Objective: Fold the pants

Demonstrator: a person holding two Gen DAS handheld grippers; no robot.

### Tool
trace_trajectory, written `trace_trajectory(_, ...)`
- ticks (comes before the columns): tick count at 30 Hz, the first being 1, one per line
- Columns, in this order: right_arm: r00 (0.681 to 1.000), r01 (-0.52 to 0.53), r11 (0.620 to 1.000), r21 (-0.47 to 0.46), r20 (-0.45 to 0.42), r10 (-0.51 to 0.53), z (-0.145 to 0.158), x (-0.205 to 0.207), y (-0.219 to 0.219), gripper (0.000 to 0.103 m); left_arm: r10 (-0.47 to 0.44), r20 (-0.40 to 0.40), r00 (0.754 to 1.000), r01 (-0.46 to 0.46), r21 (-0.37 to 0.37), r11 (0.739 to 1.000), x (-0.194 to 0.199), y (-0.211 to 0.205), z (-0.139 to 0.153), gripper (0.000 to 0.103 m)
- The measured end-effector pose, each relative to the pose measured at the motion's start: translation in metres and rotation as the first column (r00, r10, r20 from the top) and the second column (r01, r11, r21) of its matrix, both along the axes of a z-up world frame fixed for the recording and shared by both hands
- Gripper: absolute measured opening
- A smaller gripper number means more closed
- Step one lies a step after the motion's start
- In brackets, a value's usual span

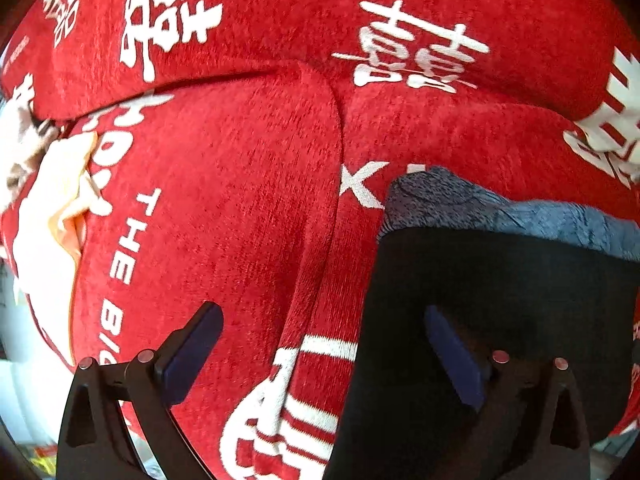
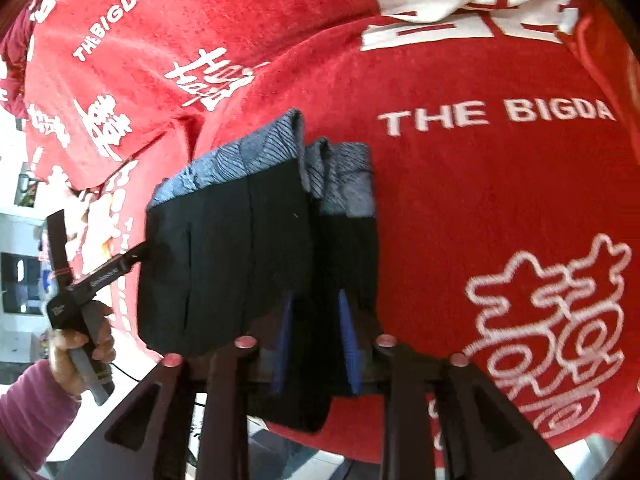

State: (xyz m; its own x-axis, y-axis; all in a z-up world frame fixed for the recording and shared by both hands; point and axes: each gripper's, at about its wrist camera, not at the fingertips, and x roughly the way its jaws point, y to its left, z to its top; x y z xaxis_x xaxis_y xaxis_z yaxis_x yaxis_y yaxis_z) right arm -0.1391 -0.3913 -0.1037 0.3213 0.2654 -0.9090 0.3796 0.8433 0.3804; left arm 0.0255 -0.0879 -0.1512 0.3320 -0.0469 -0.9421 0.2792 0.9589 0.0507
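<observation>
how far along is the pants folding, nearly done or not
Nearly done. The pants already lie as a compact folded stack on the red cover. The left gripper is wide open over the cover, holding nothing. The right gripper straddles the stack's near edge, jaws partly open. Left: withdraw, perhaps tidy.

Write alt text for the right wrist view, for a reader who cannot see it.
Folded black pants with a grey patterned waistband lie on a red cover printed with white characters. The right gripper sits low over their near edge, its blue-padded fingers slightly apart. At left, a hand in a pink sleeve holds the left gripper's handle.
</observation>
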Motion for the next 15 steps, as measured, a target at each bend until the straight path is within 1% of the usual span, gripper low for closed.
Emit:
trace_trajectory(4, 0.998, 0.052, 0.998, -0.028, -0.043, -0.053, 0.004, -0.017, -0.002, 0.051, -0.060, -0.036, 0.998, 0.060, -0.004, 0.998, -0.017, 0.000, 0.012, 0.101)
trace_trajectory(6, 0.995, 0.075, 0.997, -0.036, -0.060, -0.077, 0.007, -0.024, 0.000, 0.061, -0.088, -0.047, 0.995, 0.088, 0.000, 0.996, -0.028, -0.001, 0.017, 0.101)
trace_trajectory(7, 0.994, 0.081, 0.996, -0.041, -0.066, -0.084, 0.009, -0.028, 0.003, 0.063, -0.102, -0.053, 0.993, 0.102, 0.000, 0.995, -0.034, -0.002, 0.020, 0.101)
trace_trajectory(9, 0.993, 0.089, 0.995, -0.054, -0.076, -0.093, 0.014, -0.034, 0.012, 0.077, -0.126, -0.071, 0.990, 0.125, -0.009, 0.992, -0.045, -0.005, 0.024, 0.101)
trace_trajectory(10, 0.992, 0.090, 0.994, -0.057, -0.081, -0.094, 0.016, -0.036, 0.017, 0.079, -0.137, -0.079, 0.987, 0.136, -0.012, 0.991, -0.050, -0.007, 0.026, 0.101)
trace_trajectory(12, 0.991, 0.090, 0.993, -0.070, -0.088, -0.096, 0.020, -0.039, 0.026, 0.080, -0.157, -0.098, 0.983, 0.156, -0.015, 0.988, -0.059, -0.010, 0.029, 0.101)
trace_trajectory(15, 0.990, 0.088, 0.991, -0.100, -0.104, -0.098, 0.027, -0.042, 0.042, 0.085, -0.199, -0.122, 0.972, 0.201, 0.006, 0.979, -0.073, -0.015, 0.033, 0.102)
